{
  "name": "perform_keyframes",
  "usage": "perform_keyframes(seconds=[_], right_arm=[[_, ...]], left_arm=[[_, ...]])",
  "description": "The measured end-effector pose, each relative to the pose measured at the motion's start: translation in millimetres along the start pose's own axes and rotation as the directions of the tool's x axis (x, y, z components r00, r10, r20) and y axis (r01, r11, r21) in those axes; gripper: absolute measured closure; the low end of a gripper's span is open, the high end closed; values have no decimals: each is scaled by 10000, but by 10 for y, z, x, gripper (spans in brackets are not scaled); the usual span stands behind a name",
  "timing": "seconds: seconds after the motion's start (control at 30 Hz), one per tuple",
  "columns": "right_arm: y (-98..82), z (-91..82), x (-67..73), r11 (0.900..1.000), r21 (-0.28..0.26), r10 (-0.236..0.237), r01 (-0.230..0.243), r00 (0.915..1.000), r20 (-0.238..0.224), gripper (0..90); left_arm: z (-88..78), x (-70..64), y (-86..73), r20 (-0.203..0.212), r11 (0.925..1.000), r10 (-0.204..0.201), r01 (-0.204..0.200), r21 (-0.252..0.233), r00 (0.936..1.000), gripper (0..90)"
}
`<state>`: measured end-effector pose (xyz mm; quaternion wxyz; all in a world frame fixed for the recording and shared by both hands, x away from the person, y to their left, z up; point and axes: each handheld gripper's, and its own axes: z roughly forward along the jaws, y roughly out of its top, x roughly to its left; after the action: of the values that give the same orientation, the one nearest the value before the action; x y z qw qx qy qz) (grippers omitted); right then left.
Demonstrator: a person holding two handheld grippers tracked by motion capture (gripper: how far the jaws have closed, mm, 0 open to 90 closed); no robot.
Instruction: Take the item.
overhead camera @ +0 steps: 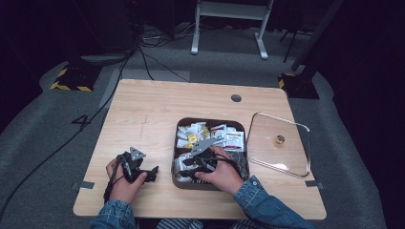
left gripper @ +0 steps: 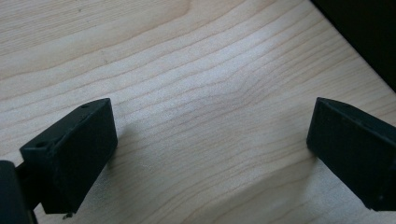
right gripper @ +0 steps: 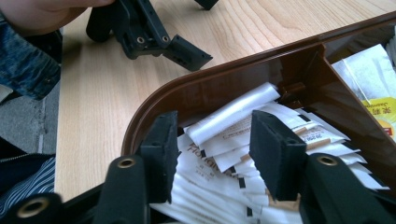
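Note:
A brown divided box [overhead camera: 175, 152] sits at the table's middle, full of packets: white stick sachets [right gripper: 233, 112] in its near-left compartment, tea bags [overhead camera: 192, 138] and red-and-white packets [overhead camera: 234, 139] farther back. My right gripper [overhead camera: 187, 164] is lowered into the near-left compartment. In the right gripper view it [right gripper: 217, 140] stands open, its jaws either side of the top sachets without clamping any. My left gripper [overhead camera: 149, 174] rests low over bare wood left of the box. In the left gripper view it [left gripper: 210, 144] is wide open and holds nothing.
The box's clear glass lid [overhead camera: 267, 150] with a gold knob [overhead camera: 280, 139] lies flat on the table right of the box. The box's curved brown rim [right gripper: 187, 88] separates the two grippers. Bare wooden tabletop [overhead camera: 143, 114] stretches behind the left gripper. Cables run over the floor beyond the table.

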<state>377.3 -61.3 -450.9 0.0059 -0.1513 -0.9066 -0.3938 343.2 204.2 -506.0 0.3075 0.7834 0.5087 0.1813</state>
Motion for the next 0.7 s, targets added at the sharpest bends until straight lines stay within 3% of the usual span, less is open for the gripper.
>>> perform_keyframes(seconds=[0.23,0.43,0.57,0.7], right_arm=[[30,64,-1,9999,160,62,-64,9999,142,567],[55,113,-2,9989,448,127,-127,9999,19,685],[57,111,9,9985,556,17,-15,10000,-39,854],[59,111,18,9984,568,-74,75,10000,-20,889]], left_arm=[[0,0,0,2,10000,-1,1,-2,10000,21],[0,0,0,0,10000,-4,4,-4,10000,21],[0,0,0,0,10000,0,0,-2,10000,21],[0,0,0,1,10000,-3,3,-2,10000,21]])
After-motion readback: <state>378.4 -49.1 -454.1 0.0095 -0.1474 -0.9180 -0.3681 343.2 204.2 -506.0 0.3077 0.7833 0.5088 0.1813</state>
